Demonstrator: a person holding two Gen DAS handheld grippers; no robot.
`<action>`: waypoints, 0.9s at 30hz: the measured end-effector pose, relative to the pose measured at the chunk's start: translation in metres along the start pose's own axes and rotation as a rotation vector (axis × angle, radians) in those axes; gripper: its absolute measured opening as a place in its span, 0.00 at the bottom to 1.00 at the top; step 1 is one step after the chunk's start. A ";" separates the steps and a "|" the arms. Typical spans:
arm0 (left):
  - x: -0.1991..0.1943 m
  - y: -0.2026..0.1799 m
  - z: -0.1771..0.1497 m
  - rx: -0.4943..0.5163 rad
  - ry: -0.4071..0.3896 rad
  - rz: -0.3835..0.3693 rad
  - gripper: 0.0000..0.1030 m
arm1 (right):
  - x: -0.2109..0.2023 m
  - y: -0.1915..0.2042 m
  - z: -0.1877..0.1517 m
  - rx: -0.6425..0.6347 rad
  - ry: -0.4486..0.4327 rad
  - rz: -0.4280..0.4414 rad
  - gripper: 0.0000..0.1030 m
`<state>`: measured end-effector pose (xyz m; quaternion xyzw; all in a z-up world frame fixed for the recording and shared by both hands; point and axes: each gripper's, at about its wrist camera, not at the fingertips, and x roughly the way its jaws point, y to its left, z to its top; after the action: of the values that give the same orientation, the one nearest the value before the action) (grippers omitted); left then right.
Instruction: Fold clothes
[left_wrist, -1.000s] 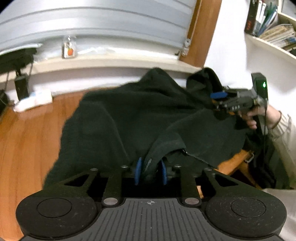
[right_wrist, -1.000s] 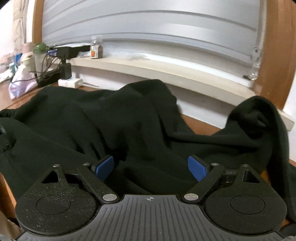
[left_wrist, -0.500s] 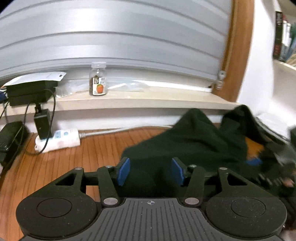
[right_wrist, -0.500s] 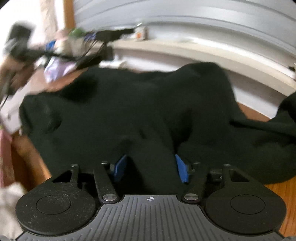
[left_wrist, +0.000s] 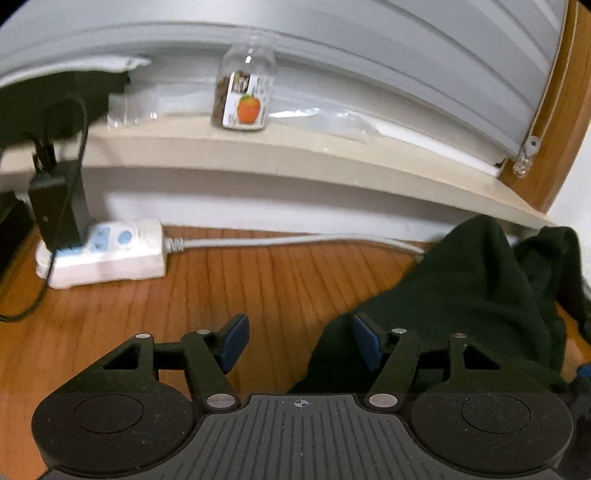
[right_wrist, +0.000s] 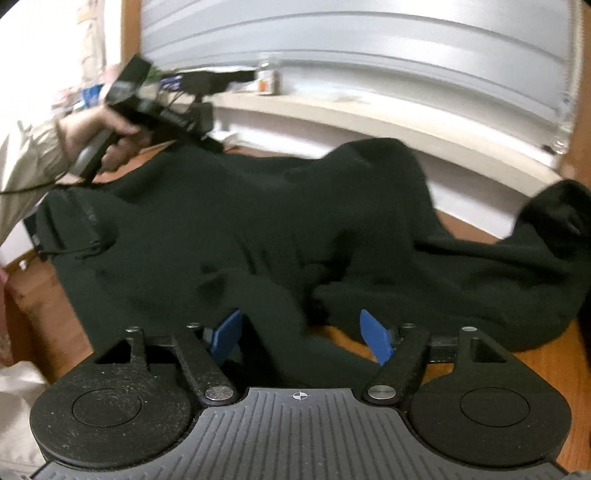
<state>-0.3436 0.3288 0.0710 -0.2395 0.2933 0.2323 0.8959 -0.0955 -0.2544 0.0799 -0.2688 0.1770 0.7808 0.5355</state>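
Left claw (left_wrist: 299, 339) hangs over bare tabletop (left_wrist: 229, 280) with its jaws opening, nothing between them; the garment's (right_wrist: 295, 221) edge sits by its right pad. A second ago it pinched a fold of that cloth. Right claw (right_wrist: 303, 336) is opening too, a fold between its pads unpressed. The garment lies heaped across the tabletop's right side, below the sill (left_wrist: 295, 155). Left hand (right_wrist: 99, 136) tilts its claw downward.

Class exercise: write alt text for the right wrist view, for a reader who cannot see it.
A dark green garment lies rumpled on a wooden table; the right gripper is opening over a fold between its fingers. The left gripper hovers far left.
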 end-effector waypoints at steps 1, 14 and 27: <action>0.002 0.006 -0.001 -0.028 0.012 -0.039 0.65 | 0.000 -0.004 -0.001 0.012 -0.003 0.001 0.69; 0.007 0.003 -0.006 -0.094 0.057 -0.184 0.25 | 0.011 -0.029 0.012 0.049 -0.055 -0.051 0.75; -0.075 -0.102 -0.064 0.202 -0.142 -0.033 0.14 | 0.057 -0.016 0.092 0.081 -0.159 -0.030 0.75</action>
<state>-0.3673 0.1926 0.1027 -0.1358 0.2468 0.2029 0.9378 -0.1176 -0.1547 0.1180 -0.1864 0.1614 0.7839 0.5699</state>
